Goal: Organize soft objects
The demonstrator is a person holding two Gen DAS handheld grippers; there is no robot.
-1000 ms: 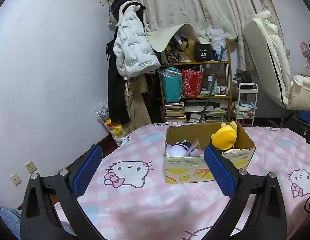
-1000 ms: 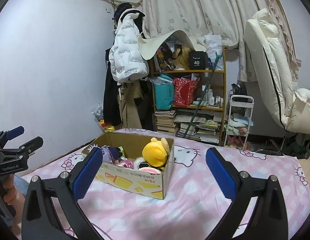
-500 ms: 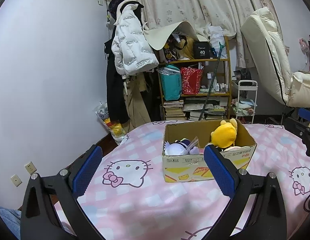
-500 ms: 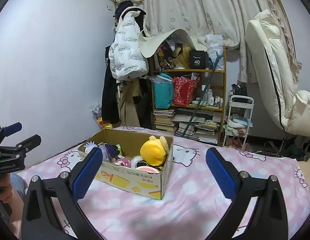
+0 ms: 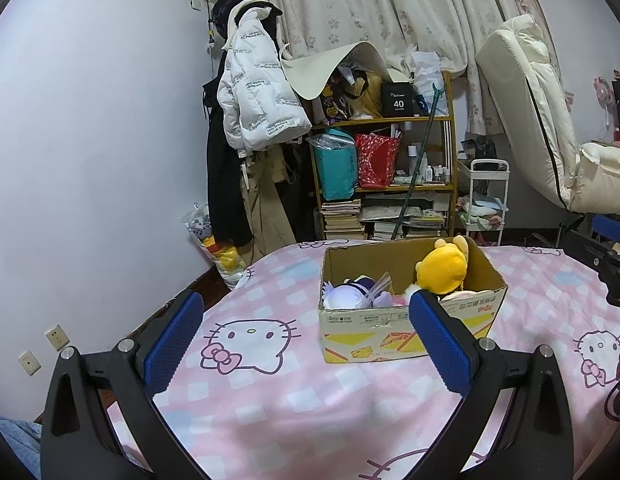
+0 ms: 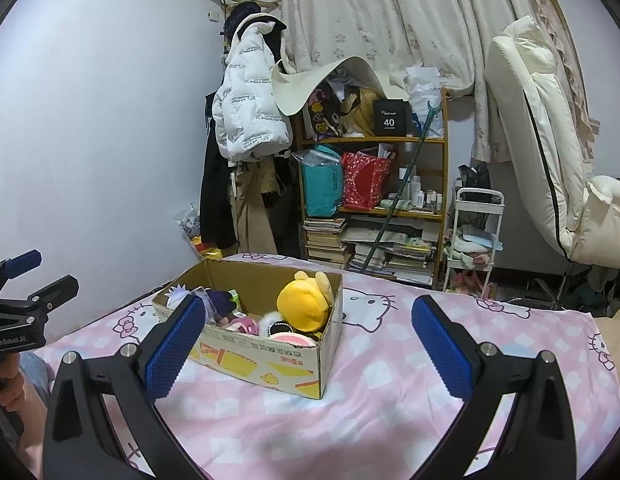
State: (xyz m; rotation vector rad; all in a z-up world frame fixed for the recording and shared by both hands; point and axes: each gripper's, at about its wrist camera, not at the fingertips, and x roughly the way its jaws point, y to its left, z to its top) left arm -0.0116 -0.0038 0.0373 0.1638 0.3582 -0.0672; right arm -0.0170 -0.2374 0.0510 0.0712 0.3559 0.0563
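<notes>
Both my left gripper (image 5: 303,330) and right gripper (image 6: 305,334) hang wide apart over the bed (image 5: 269,392), cardboard box (image 6: 269,354) of plush toys (image 6: 305,306) just beyond.

Plushies (image 5: 442,272) in box (image 5: 410,332) on bed (image 5: 310,392), shelf (image 5: 386,184) prob. behind bed

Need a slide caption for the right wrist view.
Open right claw faces a cardboard box of plush toys on the pink blanket.

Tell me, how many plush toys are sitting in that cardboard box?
4 that I can make out in the cardboard box: a yellow plush at the right end, a pale purple-white one at the left end, a dark purple one, and a pink one. More may be buried underneath.
</notes>
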